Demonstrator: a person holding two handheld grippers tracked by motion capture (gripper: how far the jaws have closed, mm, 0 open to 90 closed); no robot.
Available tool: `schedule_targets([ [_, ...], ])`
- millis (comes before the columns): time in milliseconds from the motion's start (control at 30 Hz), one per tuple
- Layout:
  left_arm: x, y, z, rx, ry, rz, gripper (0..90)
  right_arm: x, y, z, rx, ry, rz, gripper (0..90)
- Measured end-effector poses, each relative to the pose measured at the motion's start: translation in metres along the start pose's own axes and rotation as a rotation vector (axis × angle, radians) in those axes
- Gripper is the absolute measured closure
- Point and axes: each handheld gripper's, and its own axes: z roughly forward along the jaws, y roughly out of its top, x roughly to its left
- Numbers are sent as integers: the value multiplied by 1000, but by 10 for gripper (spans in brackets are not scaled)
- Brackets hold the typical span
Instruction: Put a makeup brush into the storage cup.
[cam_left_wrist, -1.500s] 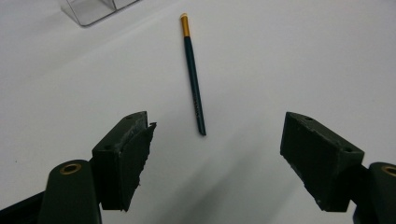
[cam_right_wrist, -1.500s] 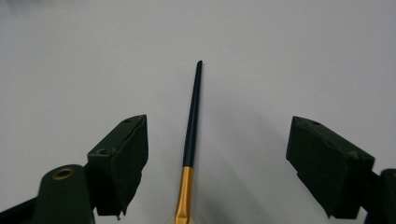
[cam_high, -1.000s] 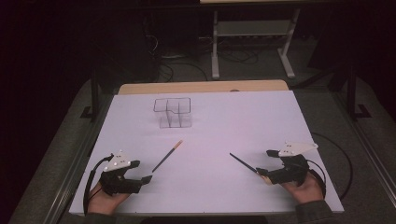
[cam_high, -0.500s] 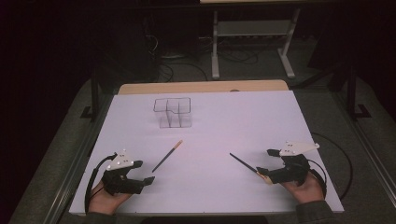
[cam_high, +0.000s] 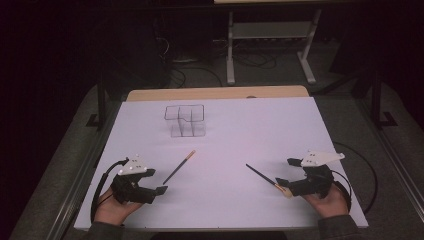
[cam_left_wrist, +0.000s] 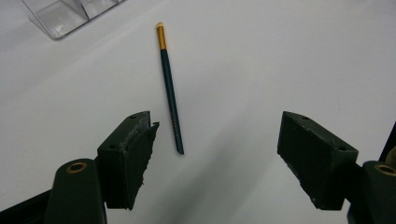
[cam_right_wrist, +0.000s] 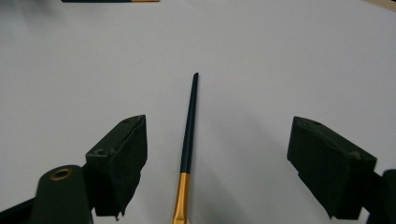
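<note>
Two grippers rest low at the near edge of the white table (cam_high: 320, 130), jaws spread wide on both, nothing held. Right gripper (cam_high: 283, 184) sits over the gold butt of the right chopstick (cam_right_wrist: 188, 140); its long axis runs straight out between the jaws, dark tip pointing away. Left gripper (cam_high: 159, 189) has the left chopstick (cam_left_wrist: 169, 88) just ahead, dark tip nearest, gold end far, shaft tilted slightly off the jaw line. Sticks are slim, smooth, tapered, lacquer-dark with gold bands. Clear plastic organiser (cam_high: 185, 120) stands well beyond, nearer the left hand's side.
</note>
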Motion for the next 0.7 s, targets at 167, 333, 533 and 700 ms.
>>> schedule_targets([
  [167,3,10,-2,4,16,18,263,1,1,0,-1,6,4,193],
  [333,6,22,-1,25,15,24,273,1,0,1,2,11,5,192],
  [533,10,35,6,56,8,29,298,0,1,0,-5,11,-3,193],
  [700,12,46,12,72,7,29,307,0,1,1,-4,14,-5,193],
])
